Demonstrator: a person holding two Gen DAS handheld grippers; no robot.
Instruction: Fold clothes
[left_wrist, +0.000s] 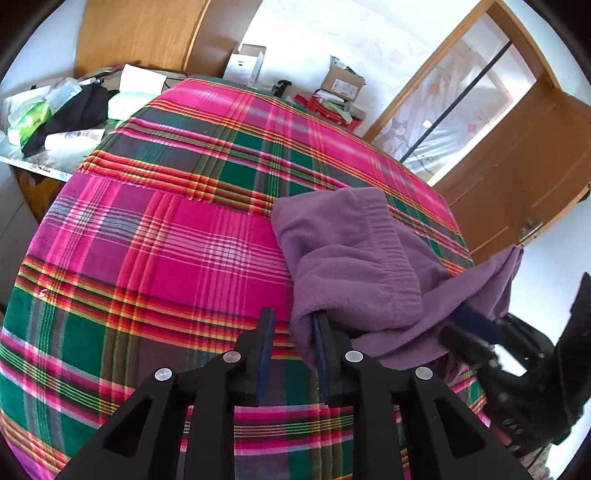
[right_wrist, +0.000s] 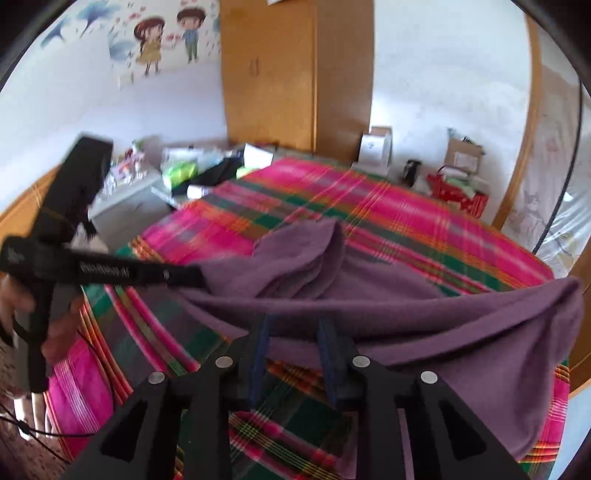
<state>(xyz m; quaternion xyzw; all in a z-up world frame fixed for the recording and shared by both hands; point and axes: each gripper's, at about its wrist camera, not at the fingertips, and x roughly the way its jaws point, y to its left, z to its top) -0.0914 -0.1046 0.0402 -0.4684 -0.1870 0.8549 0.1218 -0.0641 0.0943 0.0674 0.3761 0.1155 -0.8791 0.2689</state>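
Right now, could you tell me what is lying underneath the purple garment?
The purple garment lies on a pink, green and red plaid bed cover, near the bed's corner, one end hanging off the edge. Whatever is beneath its folds is hidden.

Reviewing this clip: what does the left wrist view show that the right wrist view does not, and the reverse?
Only the left wrist view shows the garment's elastic waistband and the wooden door with its handle.

Only the right wrist view shows the cartoon wall decal, the wardrobe doors from the front, and a hand on the left gripper's handle.

Both show the purple garment on the plaid bedspread, the cluttered side table, the red box, and each gripper, left gripper and right gripper, with jaws apart.
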